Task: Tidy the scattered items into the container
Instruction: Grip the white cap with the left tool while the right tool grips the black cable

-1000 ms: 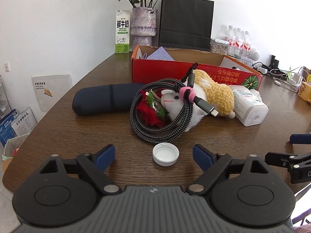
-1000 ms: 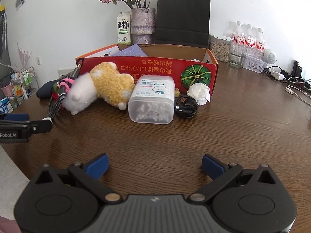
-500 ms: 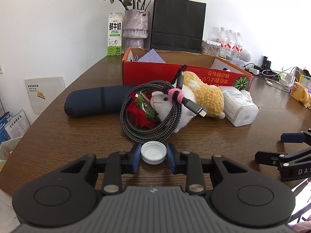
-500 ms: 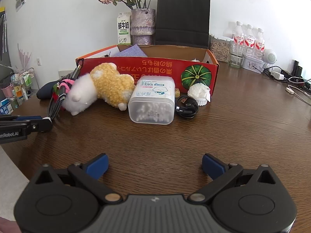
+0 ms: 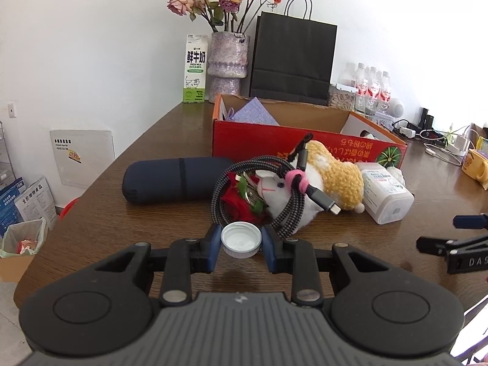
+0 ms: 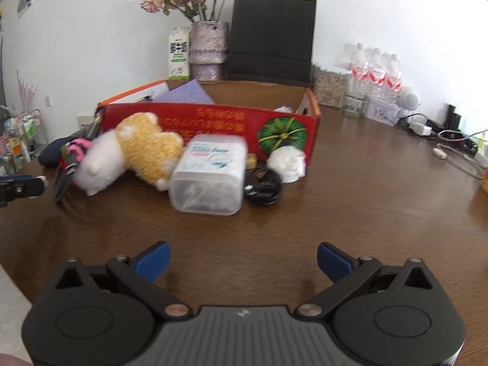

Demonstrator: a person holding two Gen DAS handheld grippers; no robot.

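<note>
My left gripper (image 5: 241, 238) is shut on a white bottle cap (image 5: 241, 245), its blue pads pressing both sides just above the wooden table (image 5: 122, 219). Just beyond lie a coiled braided cable (image 5: 222, 201), a red rose (image 5: 235, 206) and a white-and-yellow plush toy (image 5: 335, 177). Behind them stands the open red cardboard box (image 5: 259, 135). My right gripper (image 6: 242, 259) is open over bare table, nothing between its fingers. In front of it are the plush toy (image 6: 143, 149), a clear cotton-swab tub (image 6: 210, 177), a black cable coil (image 6: 263, 184) and a white crumpled item (image 6: 288, 160).
A dark blue pouch (image 5: 170, 180) lies left of the cable. A milk carton (image 5: 195, 70), a flower vase (image 5: 228, 58), a black paper bag (image 5: 292, 64) and water bottles (image 5: 372, 88) stand behind the box. Chargers and cords (image 6: 451, 140) clutter the far right.
The left gripper's jaws closed from wide open onto the white bottle cap and still grip it. The right gripper stays open in about the same place.
</note>
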